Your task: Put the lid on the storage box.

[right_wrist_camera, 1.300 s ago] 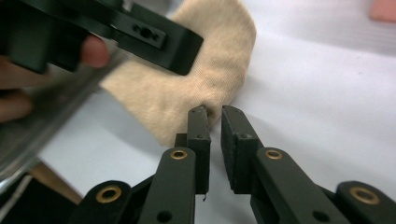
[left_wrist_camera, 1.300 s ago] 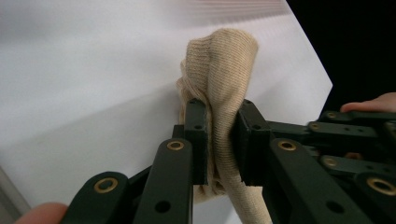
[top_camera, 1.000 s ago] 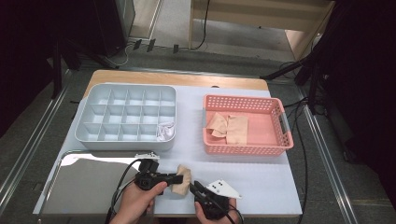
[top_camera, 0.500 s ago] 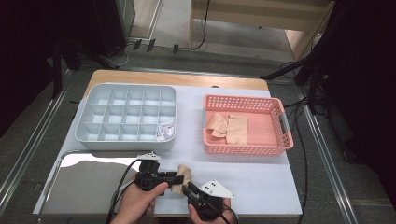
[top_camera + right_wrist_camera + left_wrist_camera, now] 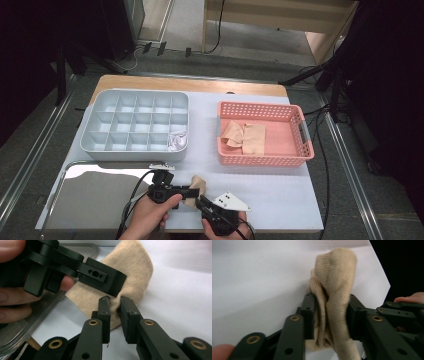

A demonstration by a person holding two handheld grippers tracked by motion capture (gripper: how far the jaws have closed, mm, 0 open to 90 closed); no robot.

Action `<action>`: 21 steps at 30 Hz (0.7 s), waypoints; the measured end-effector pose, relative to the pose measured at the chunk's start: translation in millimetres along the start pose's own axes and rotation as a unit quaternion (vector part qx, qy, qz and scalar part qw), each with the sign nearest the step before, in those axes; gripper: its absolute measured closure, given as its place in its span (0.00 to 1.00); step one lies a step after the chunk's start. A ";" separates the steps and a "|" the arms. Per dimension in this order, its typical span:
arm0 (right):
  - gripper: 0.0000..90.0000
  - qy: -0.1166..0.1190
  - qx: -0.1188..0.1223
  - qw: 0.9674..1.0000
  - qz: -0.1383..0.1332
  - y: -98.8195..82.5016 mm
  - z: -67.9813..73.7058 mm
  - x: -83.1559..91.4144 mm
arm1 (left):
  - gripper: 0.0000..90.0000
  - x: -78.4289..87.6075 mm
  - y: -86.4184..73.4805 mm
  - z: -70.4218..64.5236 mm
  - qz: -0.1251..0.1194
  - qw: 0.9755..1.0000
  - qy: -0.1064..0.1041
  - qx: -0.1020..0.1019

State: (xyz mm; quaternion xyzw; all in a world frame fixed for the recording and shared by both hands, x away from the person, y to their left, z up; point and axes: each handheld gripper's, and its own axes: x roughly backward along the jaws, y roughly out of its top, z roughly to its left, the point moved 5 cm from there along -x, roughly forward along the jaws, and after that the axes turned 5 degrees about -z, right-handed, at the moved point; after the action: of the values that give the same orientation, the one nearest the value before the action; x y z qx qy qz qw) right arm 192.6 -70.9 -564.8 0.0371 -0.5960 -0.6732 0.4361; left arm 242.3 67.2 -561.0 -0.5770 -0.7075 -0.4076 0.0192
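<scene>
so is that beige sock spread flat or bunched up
Bunched up: the beige sock stands crumpled between both grippers' jaws, off the white table.

Both hands sit close together; the left gripper [image 5: 192, 191] and right gripper [image 5: 202, 202] have just been closing, each pinching cloth.

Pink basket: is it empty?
No, the pink basket holds flat beige cloth pieces lying on its floor in the high view.

A grey compartment tray [image 5: 135, 127] is set at the table's far left; a pale crumpled item, possibly cloth, is seen in its near right cell [image 5: 177, 141]. A pink perforated basket [image 5: 300, 145] with beige cloths [image 5: 245, 137] is placed well apart to the right. A reflective metal tray [image 5: 95, 192] is laid nearest.
</scene>
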 end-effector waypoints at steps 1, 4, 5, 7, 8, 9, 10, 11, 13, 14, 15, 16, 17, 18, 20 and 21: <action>0.88 0.000 0.003 1.000 0.000 0.2 0.0 0.0 | 0.80 0.2 0.2 0.4 -0.001 1.000 -0.003 0.000; 0.86 -0.001 0.005 1.000 -0.004 1.0 0.5 1.2 | 0.84 0.9 0.2 -1.0 -0.006 1.000 -0.003 -0.008; 0.86 0.000 0.002 1.000 -0.005 1.5 0.3 2.4 | 0.85 1.2 0.2 -1.7 -0.007 1.000 -0.004 -0.009; 0.85 0.000 0.003 1.000 -0.009 3.3 -0.7 5.6 | 0.85 2.5 0.3 -2.8 -0.010 1.000 -0.007 -0.014; 0.84 -0.001 0.003 1.000 -0.010 4.3 -1.4 7.5 | 0.86 3.3 0.8 -3.4 -0.014 1.000 -0.009 -0.017; 0.83 -0.003 0.005 1.000 -0.013 5.4 -2.6 9.4 | 0.86 4.5 1.4 -4.0 -0.018 1.000 -0.012 -0.020; 0.83 -0.005 0.005 1.000 -0.013 6.5 -4.1 11.7 | 0.86 5.3 2.2 -4.3 -0.024 0.999 -0.011 -0.022; 0.82 -0.006 0.007 1.000 -0.015 7.4 -5.4 13.3 | 0.86 6.8 3.1 -5.2 -0.030 0.999 -0.014 -0.025; 0.80 -0.011 0.005 1.000 -0.018 10.0 -9.3 18.4 | 0.86 9.4 4.1 -4.9 -0.036 0.999 -0.014 -0.032; 0.79 -0.012 0.005 1.000 -0.018 10.8 -10.8 19.9 | 0.86 11.3 5.0 -4.4 -0.040 0.999 -0.012 -0.034; 0.76 -0.017 0.007 1.000 -0.020 12.1 -13.6 22.2 | 0.86 12.9 5.9 -4.2 -0.046 0.998 -0.010 -0.035; 0.75 -0.022 0.008 1.000 -0.021 13.1 -15.7 23.9 | 0.86 14.9 6.9 -4.2 -0.053 0.998 -0.006 -0.040; 0.73 -0.024 0.010 0.999 -0.023 14.0 -18.0 25.2 | 0.86 17.0 7.8 -4.3 -0.058 0.997 -0.004 -0.046; 0.72 -0.026 0.011 0.999 -0.024 14.9 -20.2 26.5 | 0.86 18.8 8.9 -5.0 -0.065 0.997 -0.002 -0.048; 0.68 -0.030 0.012 0.999 -0.031 17.1 -24.8 29.6 | 0.86 22.7 10.3 -6.1 -0.072 0.996 0.004 -0.056; 0.66 -0.032 0.013 0.999 -0.034 18.4 -27.2 30.9 | 0.86 24.6 11.0 -6.5 -0.077 0.995 0.008 -0.059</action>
State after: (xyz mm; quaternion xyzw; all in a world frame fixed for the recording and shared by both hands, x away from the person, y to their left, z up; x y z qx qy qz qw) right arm 199.0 -109.6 -542.7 0.0414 -0.6167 -0.6810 0.3926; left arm 240.4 83.0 -538.3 -0.5175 -0.7246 -0.4532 -0.0408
